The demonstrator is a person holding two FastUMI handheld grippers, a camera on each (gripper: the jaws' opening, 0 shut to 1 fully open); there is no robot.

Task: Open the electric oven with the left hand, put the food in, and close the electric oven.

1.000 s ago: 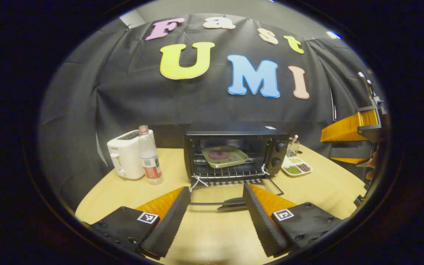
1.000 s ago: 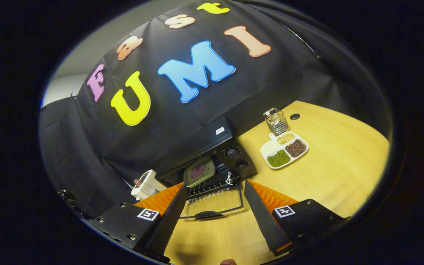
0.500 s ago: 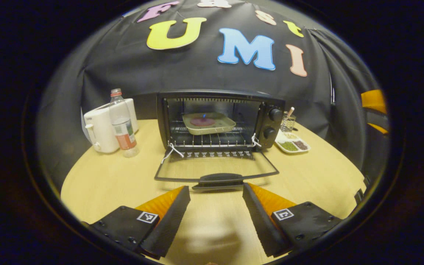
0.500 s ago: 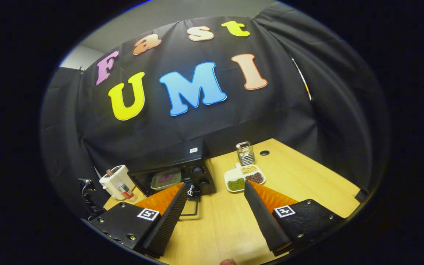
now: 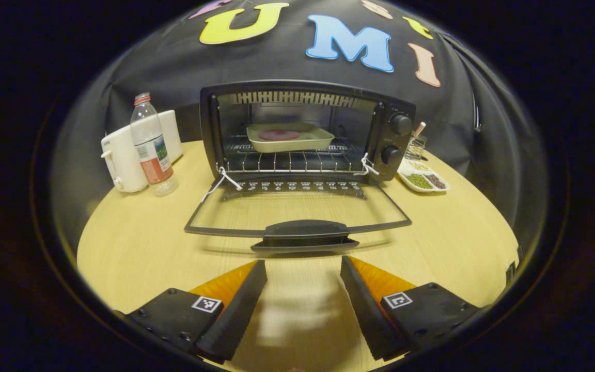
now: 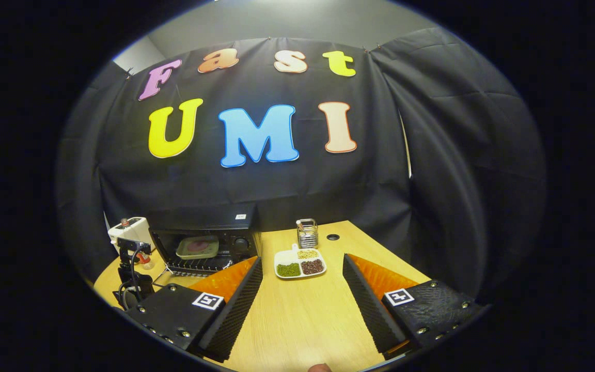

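Note:
The black electric oven [image 5: 305, 132] stands open at the back of the wooden table [image 5: 137, 243]. Its glass door [image 5: 297, 206] lies flat toward me, with the handle [image 5: 302, 230] at the front edge. Inside, a pale tray with a round reddish piece of food [image 5: 280, 135] rests on the wire rack. My left gripper [image 5: 302, 268] is open and empty, low over the table just short of the handle. My right gripper [image 6: 301, 261] is also open and empty, held farther back and right of the oven [image 6: 204, 240].
A white toaster [image 5: 122, 157] and a plastic bottle [image 5: 150, 147] stand left of the oven. A divided dish of beans [image 5: 424, 180] and a metal holder [image 6: 307, 232] sit to its right. A black rig with cables [image 6: 131, 268] shows at the table's left.
My left gripper has come lower and closer to the open door's handle. My right gripper has drawn back from the oven and levelled out, now facing the bean dish.

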